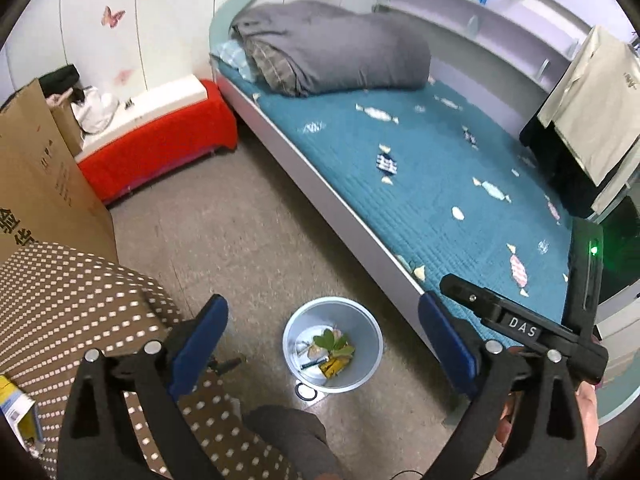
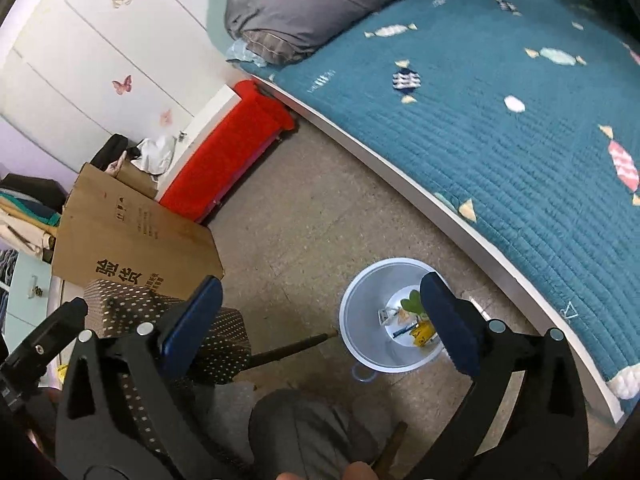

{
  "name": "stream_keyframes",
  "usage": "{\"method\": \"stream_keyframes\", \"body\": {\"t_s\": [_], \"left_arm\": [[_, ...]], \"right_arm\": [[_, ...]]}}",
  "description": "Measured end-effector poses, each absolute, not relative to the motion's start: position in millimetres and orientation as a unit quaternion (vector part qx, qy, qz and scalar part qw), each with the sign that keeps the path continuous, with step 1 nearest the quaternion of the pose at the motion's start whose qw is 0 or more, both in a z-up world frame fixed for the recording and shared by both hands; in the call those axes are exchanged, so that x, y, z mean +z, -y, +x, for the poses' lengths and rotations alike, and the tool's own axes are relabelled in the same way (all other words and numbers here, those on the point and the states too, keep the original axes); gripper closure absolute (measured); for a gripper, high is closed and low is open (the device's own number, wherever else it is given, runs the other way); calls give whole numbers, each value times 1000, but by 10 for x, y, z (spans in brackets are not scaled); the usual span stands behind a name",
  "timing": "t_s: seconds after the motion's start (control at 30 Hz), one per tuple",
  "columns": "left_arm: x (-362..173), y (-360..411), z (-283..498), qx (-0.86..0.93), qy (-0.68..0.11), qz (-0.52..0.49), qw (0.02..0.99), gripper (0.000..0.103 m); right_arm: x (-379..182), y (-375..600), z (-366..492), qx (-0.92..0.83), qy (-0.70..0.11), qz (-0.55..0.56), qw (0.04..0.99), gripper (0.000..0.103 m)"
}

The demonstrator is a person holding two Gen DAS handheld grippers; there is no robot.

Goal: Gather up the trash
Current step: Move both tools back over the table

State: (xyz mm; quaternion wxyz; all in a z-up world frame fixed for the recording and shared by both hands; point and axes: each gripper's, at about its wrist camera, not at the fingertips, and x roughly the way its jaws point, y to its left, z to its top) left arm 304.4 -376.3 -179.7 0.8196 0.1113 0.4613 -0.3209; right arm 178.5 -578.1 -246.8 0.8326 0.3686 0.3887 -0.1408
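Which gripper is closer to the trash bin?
Probably the right gripper: its finger overlaps the bin. The left gripper hovers over the bin too, seemingly higher.

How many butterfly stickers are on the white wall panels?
3 show: butterfly sticker mid-wall, pale one higher up, faint pink one lower near the red bench. Others may be out of view.

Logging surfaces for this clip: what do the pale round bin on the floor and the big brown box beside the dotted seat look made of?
The pale round waste bin looks like smooth moulded plastic: thin wall, soft sheen, one even colour. Metal isn't excluded. The big brown box looks like matte corrugated cardboard: flat tan panels, black print, a folded flap edge.
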Motion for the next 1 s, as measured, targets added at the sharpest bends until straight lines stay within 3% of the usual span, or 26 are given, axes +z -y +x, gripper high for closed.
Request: {"method": "stream_keyframes", "body": {"t_s": [1.0], "left_arm": [[-661,2083,2459,-237,-318,60,916,9]], "right_arm": [[-942,4230,1818,-35,-317,221,921,6]]}}
